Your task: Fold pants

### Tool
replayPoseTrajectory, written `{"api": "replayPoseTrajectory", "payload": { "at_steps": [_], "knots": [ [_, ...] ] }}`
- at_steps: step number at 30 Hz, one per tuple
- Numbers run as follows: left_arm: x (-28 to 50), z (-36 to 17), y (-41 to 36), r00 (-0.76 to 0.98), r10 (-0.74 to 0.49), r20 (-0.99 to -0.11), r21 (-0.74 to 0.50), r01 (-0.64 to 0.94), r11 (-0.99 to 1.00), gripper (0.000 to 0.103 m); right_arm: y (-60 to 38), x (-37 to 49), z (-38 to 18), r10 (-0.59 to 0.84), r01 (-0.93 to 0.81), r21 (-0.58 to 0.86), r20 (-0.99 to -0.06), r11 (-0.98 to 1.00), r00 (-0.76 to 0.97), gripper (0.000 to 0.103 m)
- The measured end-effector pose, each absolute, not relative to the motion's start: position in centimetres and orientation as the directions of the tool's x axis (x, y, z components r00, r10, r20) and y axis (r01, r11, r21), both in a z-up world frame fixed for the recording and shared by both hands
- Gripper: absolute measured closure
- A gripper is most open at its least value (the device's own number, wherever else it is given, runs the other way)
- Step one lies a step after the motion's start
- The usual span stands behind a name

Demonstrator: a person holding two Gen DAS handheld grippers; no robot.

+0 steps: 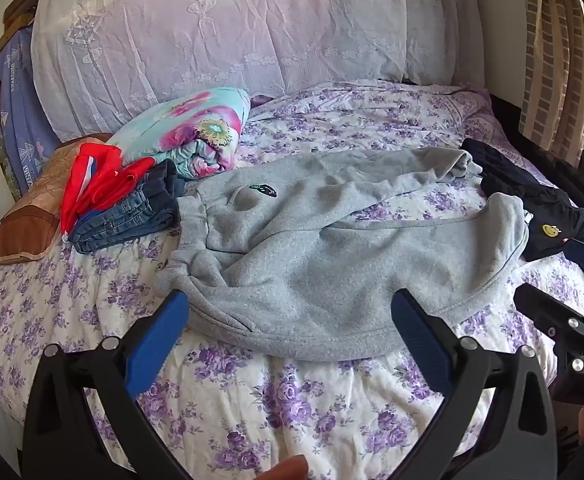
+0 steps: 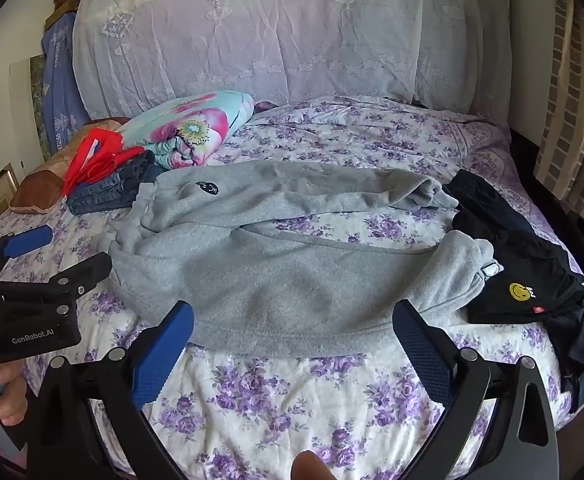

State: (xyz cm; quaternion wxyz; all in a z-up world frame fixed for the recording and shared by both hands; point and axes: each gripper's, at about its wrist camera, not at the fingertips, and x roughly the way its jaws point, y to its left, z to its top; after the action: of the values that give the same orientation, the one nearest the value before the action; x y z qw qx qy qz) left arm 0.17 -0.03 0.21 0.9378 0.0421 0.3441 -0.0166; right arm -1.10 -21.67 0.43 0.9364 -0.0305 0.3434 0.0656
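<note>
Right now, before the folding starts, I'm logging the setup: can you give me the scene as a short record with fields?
surface: bed with purple floral sheet
target garment: grey sweatpants, spread flat, unfolded, legs apart toward the right
left of it: folded jeans with a red garment on top
right of it: black garment with smiley patch
behind: rolled floral blanket
left gripper: open, empty, over the waist end's near edge
right gripper: open, empty, over the near leg
</note>
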Motion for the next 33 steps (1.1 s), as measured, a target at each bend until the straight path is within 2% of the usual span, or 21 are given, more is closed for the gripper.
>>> {"api": "replayPoseTrajectory", "payload": {
  "at_steps": [33],
  "knots": [
    [0.0,-0.2,-1.2,0.759,-0.008,-0.651,0.062,0.064,0.996,0.004,-21.4,-1.0,0.4,0.097,-0.141,-0.017,-0.646,0.990,0.757,0.003]
  ]
}}
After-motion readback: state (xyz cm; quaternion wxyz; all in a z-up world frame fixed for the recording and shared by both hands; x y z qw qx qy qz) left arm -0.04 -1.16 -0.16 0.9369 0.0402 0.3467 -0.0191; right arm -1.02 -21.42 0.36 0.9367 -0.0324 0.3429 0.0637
